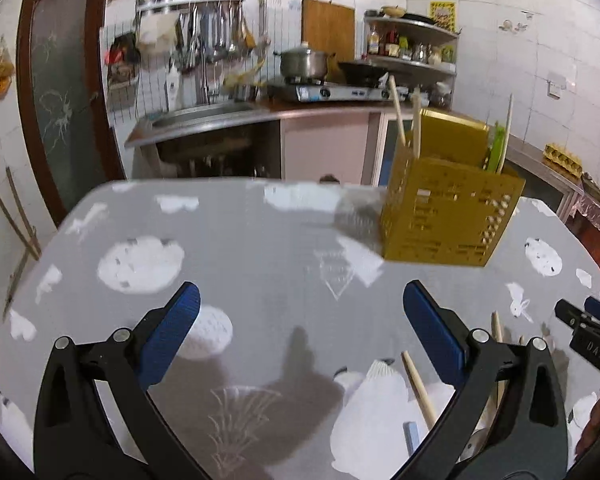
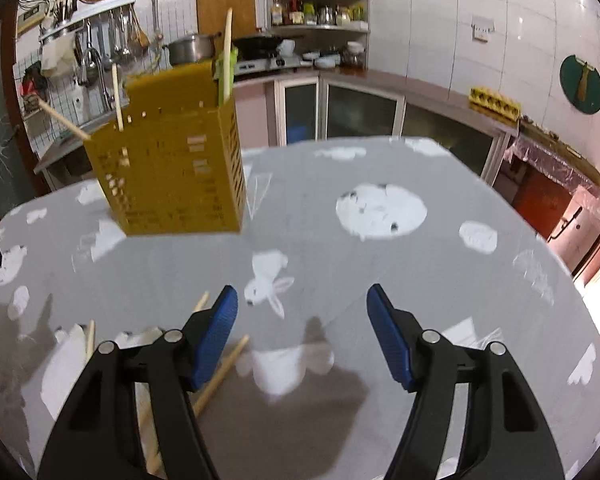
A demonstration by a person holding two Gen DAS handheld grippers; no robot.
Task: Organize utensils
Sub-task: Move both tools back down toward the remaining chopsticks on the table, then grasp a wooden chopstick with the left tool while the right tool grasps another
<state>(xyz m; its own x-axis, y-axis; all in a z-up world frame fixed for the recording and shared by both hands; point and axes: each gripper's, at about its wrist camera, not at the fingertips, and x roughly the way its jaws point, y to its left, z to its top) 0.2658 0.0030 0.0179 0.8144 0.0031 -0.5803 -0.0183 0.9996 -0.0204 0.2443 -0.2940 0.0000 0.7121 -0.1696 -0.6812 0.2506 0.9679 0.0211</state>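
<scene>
A yellow perforated utensil holder (image 1: 448,210) stands on the grey patterned table (image 1: 240,240), with wooden chopsticks (image 1: 398,114) and a green utensil (image 1: 496,148) sticking out of it. It also shows in the right wrist view (image 2: 172,176). Loose wooden chopsticks (image 1: 418,390) lie on the table under my left gripper's right finger, and in the right wrist view (image 2: 220,374) beside the left finger. My left gripper (image 1: 300,328) is open and empty above the table. My right gripper (image 2: 302,328) is open and empty; its tip shows at the left view's right edge (image 1: 588,328).
Behind the table are a sink counter (image 1: 204,116), a gas stove with a pot (image 1: 304,62), a corner shelf of jars (image 2: 318,12) and low cabinets (image 2: 360,112). The table edge curves round at the far side and right (image 2: 540,220).
</scene>
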